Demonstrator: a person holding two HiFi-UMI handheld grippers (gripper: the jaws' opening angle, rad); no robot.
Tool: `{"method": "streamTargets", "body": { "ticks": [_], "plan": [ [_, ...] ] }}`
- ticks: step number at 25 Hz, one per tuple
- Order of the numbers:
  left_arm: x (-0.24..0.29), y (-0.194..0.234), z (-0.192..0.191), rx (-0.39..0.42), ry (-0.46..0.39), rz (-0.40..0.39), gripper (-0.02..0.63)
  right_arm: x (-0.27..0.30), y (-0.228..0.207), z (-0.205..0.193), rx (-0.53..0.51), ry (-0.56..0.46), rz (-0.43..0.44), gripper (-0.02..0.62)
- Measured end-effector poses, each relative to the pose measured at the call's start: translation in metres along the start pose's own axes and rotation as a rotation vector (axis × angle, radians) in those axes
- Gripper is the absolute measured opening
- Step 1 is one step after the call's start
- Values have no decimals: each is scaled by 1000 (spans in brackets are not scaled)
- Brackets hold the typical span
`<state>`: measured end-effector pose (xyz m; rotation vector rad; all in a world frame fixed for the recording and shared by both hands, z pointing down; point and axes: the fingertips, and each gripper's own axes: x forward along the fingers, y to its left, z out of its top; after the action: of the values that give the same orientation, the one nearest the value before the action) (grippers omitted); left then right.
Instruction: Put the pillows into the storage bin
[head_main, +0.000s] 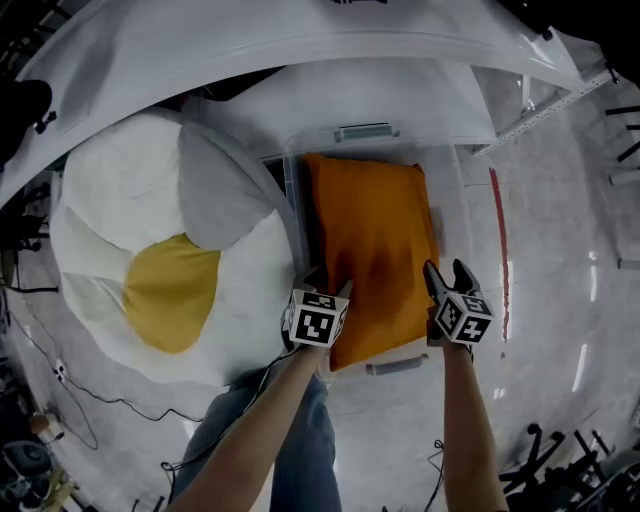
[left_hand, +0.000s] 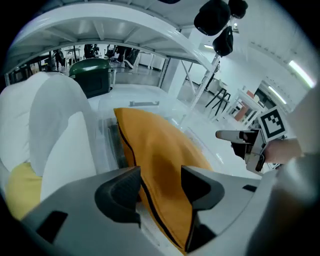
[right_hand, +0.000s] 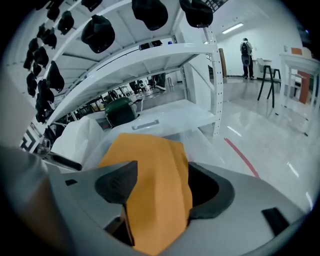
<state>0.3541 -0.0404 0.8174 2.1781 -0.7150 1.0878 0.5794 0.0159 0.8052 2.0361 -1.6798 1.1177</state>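
Observation:
An orange pillow (head_main: 375, 250) lies lengthwise in the clear plastic storage bin (head_main: 365, 132), its near end bulging over the front rim. My left gripper (head_main: 328, 285) stands at the pillow's near left corner. In the left gripper view its jaws (left_hand: 160, 187) are spread, with the pillow's piped edge (left_hand: 155, 150) loose between them. My right gripper (head_main: 447, 272) is at the near right corner. It is open too (right_hand: 157, 185), with the orange fabric (right_hand: 155, 175) puffed up in the gap. The right gripper (left_hand: 245, 137) also shows in the left gripper view.
A big white cushion (head_main: 120, 200) with a yellow patch (head_main: 172, 292) and a grey one lies left of the bin. A white shelf (head_main: 300, 40) overhangs the far side. A red floor line (head_main: 497, 240) runs on the right, cables (head_main: 60, 390) trail at the left. A green bin (right_hand: 120, 110) stands far off.

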Motion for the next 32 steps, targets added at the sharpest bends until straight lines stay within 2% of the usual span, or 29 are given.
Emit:
{"method": "streamTargets", "body": {
  "ticks": [9, 13, 16, 20, 22, 27, 32],
  "plan": [
    [-21, 0, 14, 0, -52, -27, 250, -13, 24, 16, 25, -35, 15, 302],
    [-56, -1, 35, 3, -119, -36, 249, -41, 46, 36, 45, -69, 22, 302],
    [-98, -1, 62, -5, -186, -48, 249, -71, 76, 69, 51, -123, 37, 302],
    [-177, 4, 104, -9, -301, -50, 202, -119, 136, 127, 45, -217, 65, 282],
    [-226, 10, 130, -4, -384, -33, 158, -146, 170, 160, 52, -273, 85, 262],
    [-360, 33, 202, 12, -575, 17, 113, -217, 269, 247, 34, -405, 165, 216],
    [-501, 39, 240, 56, -700, 40, 66, -308, 365, 304, -11, -495, 222, 169]
  ]
}}
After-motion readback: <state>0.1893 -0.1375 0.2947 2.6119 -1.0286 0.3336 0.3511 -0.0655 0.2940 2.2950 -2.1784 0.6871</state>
